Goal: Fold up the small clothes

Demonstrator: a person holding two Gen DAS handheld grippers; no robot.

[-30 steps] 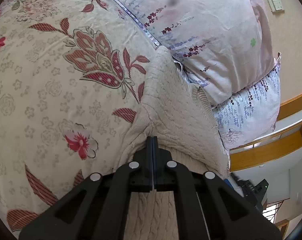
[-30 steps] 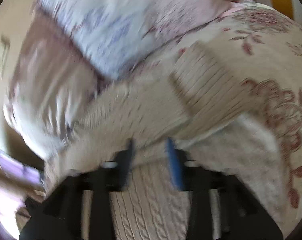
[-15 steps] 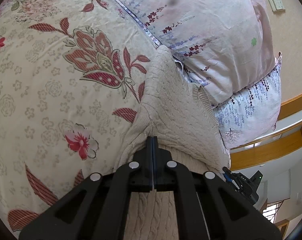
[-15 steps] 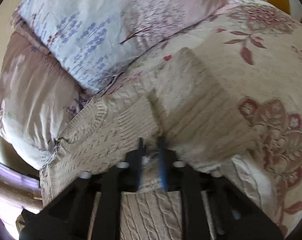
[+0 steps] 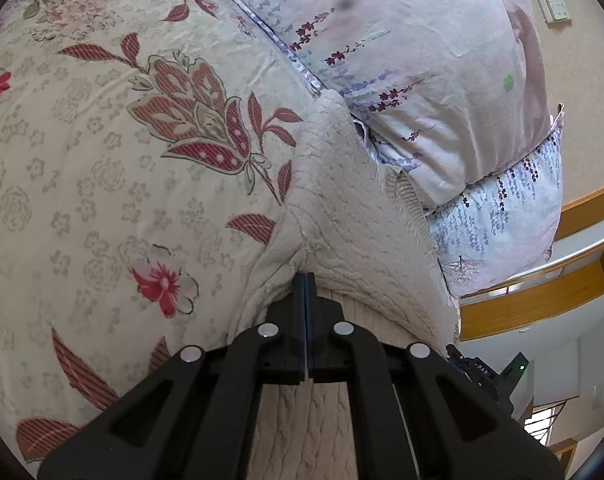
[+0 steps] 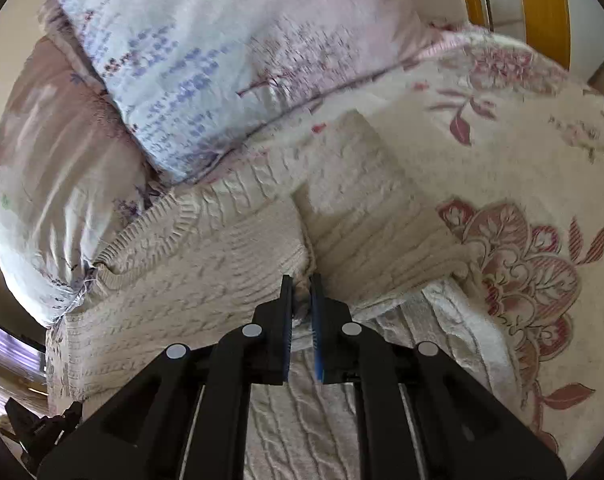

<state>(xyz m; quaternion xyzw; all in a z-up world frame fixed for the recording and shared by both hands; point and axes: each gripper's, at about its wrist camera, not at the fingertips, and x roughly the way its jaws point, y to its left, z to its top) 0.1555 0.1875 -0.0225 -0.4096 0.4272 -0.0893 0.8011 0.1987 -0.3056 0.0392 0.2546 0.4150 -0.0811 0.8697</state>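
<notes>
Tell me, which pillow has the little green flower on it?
The pink pillow on top; the pale blue pillow beneath it shows only purple sprigs.

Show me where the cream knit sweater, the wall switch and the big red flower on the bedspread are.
cream knit sweater (image 5: 342, 208), left wrist view, raised fold.
wall switch (image 5: 552, 0), left wrist view, plate middle.
big red flower (image 5: 198, 120), left wrist view, bloom centre.

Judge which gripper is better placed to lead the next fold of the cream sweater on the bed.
Neither clearly. The left gripper and right gripper are both shut on the cream knit sweater, each pinching a bunched edge on the floral bedspread by the pillows. Probably they should lift and fold together.
</notes>
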